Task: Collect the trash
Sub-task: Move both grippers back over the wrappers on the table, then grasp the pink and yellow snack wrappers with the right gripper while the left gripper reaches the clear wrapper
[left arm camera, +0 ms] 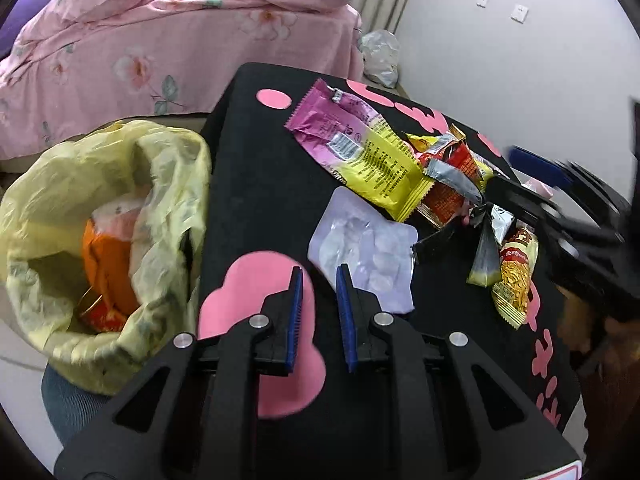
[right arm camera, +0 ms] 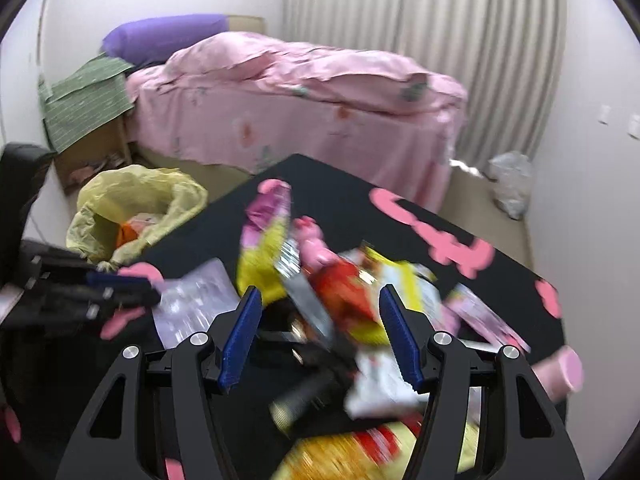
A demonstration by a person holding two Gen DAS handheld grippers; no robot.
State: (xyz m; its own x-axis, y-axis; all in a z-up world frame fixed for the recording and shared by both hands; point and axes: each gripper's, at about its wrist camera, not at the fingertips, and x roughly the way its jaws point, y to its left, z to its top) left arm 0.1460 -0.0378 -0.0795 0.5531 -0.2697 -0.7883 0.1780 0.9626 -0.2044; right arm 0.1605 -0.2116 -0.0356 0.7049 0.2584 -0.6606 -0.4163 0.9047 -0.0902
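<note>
The trash lies heaped on a black table [left arm camera: 260, 168] with pink cut-out shapes, ahead and to the right of the left gripper [left arm camera: 320, 280] and straight ahead of and beneath the right gripper [right arm camera: 320, 300]. Nearest the left gripper's fingertips is a clear plastic blister tray [left arm camera: 366, 248], flat on the tabletop just past the right-hand blue pad; nothing sits between the pads, which stand a narrow gap apart, so the left gripper is released and holds nothing. Beyond the tray lies a magenta and yellow wrapper [left arm camera: 360, 148] with a barcode and blocks of small print too fine to read. Further right of it sits a red and yellow packet [left arm camera: 448, 184] under a silver sachet [left arm camera: 452, 178], then a yellow noodle-snack packet [left arm camera: 516, 272] bearing red Chinese characters that cannot be made out. In the right wrist view the same pile is blurred by motion; the right gripper's pads are spread wide, released, with the silver sachet [right arm camera: 308, 300] and red wrapper [right arm camera: 348, 292] showing between them but not gripped. A pink cylindrical object [right arm camera: 560, 372] lies to the right of that gripper. To the left of the left gripper, beside the table edge, stands a bin lined with a pale yellow bag [left arm camera: 52, 208], with orange packaging [left arm camera: 108, 264] inside. Further off is a bed with a pink floral cover [left arm camera: 160, 48], a purple pillow [right arm camera: 160, 34], and a white plastic bag [left arm camera: 380, 56] on the floor by the wall.
</note>
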